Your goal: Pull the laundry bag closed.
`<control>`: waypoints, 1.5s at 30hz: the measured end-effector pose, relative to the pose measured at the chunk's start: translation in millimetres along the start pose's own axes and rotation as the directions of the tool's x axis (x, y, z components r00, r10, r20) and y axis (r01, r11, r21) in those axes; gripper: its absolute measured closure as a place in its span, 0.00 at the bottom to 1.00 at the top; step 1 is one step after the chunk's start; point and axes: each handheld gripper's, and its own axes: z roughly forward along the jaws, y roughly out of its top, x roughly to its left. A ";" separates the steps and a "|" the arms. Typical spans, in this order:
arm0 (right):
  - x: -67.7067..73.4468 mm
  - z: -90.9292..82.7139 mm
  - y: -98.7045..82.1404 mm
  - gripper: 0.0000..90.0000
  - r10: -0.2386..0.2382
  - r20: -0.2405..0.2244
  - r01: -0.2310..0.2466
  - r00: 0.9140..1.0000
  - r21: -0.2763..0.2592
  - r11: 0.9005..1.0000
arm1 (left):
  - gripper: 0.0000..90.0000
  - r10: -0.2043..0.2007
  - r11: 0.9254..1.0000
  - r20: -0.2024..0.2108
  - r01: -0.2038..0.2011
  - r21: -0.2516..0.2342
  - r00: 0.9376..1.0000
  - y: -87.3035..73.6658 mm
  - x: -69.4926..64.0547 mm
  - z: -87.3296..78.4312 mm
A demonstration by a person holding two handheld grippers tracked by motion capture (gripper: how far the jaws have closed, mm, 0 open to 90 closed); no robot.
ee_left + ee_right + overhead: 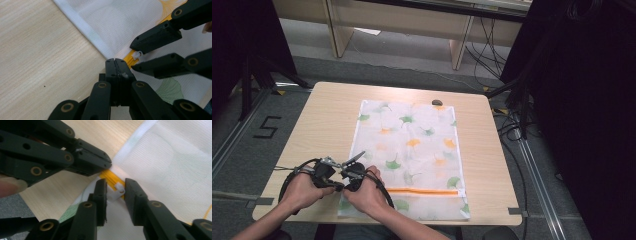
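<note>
Meeting at bag (422,145) edge: left tongs (116,65) pinched, right tongs (115,188) straddling zipper pull (118,190).

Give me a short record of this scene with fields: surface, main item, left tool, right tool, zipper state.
surface: wooden table
main item: white mesh bag with leaf print, lying flat
left tool: jaws shut, pinching the bag's edge at the zipper's end
right tool: jaws apart, either side of the white zipper pull, not pressing it
zipper state: orange zipper looks closed
</note>
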 end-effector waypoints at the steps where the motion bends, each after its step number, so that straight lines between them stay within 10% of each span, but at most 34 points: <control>1: 0.5 -0.1 0.4 0.83 0.013 0.001 -0.013 1.000 -0.002 1.000 | 0.98 -0.044 0.998 -0.002 0.044 -0.039 0.999 -0.4 -3.2 2.7; 8: -6.8 -0.6 -4.4 0.91 -0.028 0.043 0.028 0.999 -0.009 1.000 | 0.98 -0.007 1.000 0.003 0.007 -0.001 1.000 -0.5 0.7 0.0; 12: -5.5 -1.1 -5.2 0.92 -0.039 0.037 0.040 0.999 -0.015 0.999 | 0.98 -0.104 0.991 0.013 0.104 -0.081 0.995 -1.0 -6.6 4.9; 13: -5.4 -0.9 -4.3 0.92 -0.050 0.037 0.050 0.998 -0.016 0.999 | 0.98 -0.021 1.000 0.005 0.021 -0.016 1.000 -0.8 -0.8 0.9; 31: -6.4 -5.0 -5.1 0.97 -0.091 0.034 0.090 0.995 0.019 0.996 | 0.97 -0.087 0.993 0.007 0.088 -0.076 0.996 -0.7 -6.5 4.6; 40: -18.4 -8.1 -3.4 1.00 -0.111 0.016 0.110 0.994 0.034 0.993 | 0.96 -0.022 0.999 -0.003 0.022 -0.033 1.000 0.1 -1.7 0.6; 45: -19.5 -8.6 -3.1 1.00 -0.112 0.007 0.112 0.994 0.029 0.993 | 0.96 -0.031 0.992 -0.002 0.031 -0.123 1.000 3.9 -10.4 -6.3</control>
